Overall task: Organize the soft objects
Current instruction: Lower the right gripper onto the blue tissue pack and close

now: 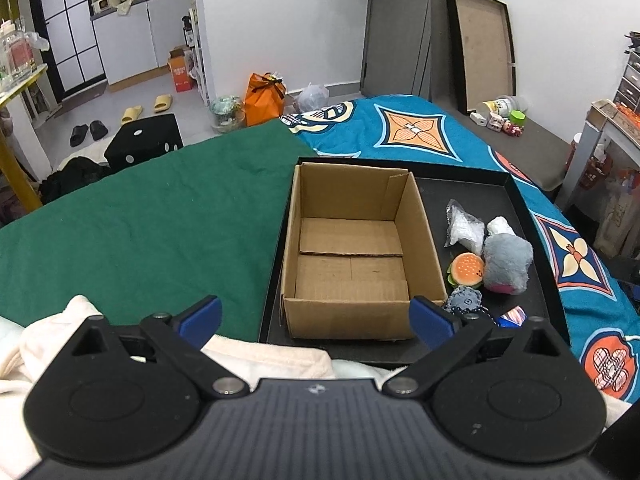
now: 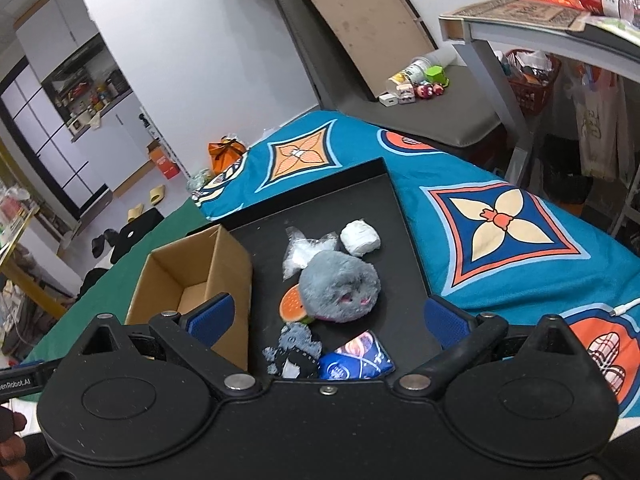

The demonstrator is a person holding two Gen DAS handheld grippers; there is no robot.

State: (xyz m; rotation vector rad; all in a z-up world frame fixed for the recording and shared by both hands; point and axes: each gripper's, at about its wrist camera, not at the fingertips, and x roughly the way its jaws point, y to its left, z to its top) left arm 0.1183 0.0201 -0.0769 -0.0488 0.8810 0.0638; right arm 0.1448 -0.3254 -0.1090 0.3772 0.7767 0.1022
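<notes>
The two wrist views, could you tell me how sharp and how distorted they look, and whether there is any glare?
Left wrist view: sharp in the middle, the cardboard box crisp; fisheye bends the black tray rim and the wall edges; even light, no glare. Right wrist view: tilted, equally bowed; the grey plush shows its fur clearly, soft shadow beneath; the right claw body fills the bottom.

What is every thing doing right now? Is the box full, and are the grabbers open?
cardboard box: open, empty, upright on the tray
black tray: holds the box and the toys
grey plush: lying on the tray, not held
burger toy: beside the plush, not held
white bundle: on the tray
left gripper: open, holding nothing
right gripper: open, holding nothing
</notes>
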